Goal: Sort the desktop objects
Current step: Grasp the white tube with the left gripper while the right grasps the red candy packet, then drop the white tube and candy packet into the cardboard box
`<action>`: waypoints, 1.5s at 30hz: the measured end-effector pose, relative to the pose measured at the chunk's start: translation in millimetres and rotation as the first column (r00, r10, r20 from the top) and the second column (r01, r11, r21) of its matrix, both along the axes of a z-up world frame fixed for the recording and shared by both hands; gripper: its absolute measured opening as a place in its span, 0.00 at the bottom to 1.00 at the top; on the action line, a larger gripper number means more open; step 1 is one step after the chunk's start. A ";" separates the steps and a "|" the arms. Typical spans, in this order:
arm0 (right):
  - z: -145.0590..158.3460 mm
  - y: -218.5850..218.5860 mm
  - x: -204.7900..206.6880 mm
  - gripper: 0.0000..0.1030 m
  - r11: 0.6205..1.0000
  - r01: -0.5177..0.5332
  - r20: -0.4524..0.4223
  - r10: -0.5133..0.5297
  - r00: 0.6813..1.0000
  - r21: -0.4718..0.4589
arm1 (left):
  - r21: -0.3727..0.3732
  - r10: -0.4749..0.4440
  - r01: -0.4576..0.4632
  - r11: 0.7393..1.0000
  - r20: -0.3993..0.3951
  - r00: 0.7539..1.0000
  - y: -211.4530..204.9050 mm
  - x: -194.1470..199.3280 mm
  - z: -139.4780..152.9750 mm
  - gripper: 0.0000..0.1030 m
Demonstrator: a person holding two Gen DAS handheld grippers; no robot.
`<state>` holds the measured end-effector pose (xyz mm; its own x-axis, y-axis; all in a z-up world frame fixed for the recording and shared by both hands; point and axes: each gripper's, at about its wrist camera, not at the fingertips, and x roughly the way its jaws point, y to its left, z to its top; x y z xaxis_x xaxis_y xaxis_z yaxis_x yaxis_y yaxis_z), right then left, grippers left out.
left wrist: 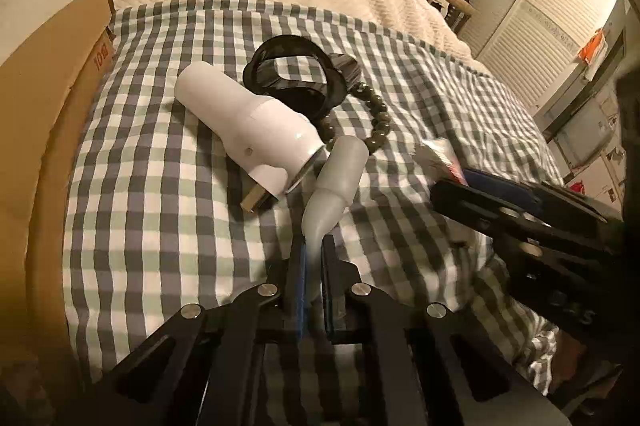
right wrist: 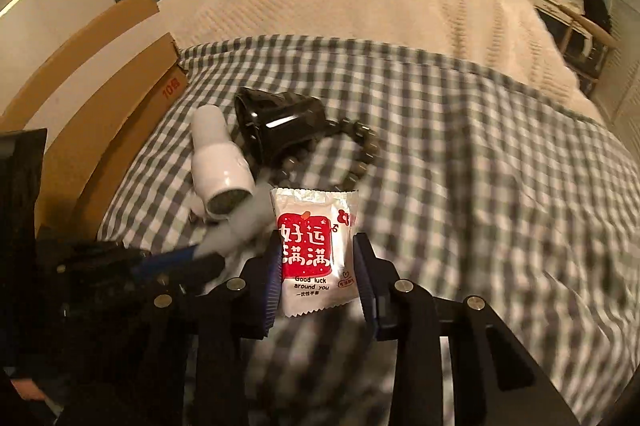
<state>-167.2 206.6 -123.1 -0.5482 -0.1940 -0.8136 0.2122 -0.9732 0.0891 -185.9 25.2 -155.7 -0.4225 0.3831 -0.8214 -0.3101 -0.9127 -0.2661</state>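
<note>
The left tool (left wrist: 310,266) is clamped on the thin end of a grey tube (left wrist: 334,182), held over the checked cloth (left wrist: 160,206) on the bed. The right tool (right wrist: 318,282) grips a white and red sachet (right wrist: 316,250) by its two sides. Beyond them on the cloth lie a white bottle (left wrist: 248,126), a black ring-shaped thing (left wrist: 296,74) and a bead bracelet (left wrist: 372,122), all close together. A cardboard box (left wrist: 52,98) stands at the left edge.
</note>
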 end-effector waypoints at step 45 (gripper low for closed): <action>180.0 -204.9 41.4 0.32 0.968 -0.235 -0.162 0.219 0.962 -0.084 | 0.040 0.301 -0.307 0.951 -0.352 0.886 -228.6 32.2 185.0 0.05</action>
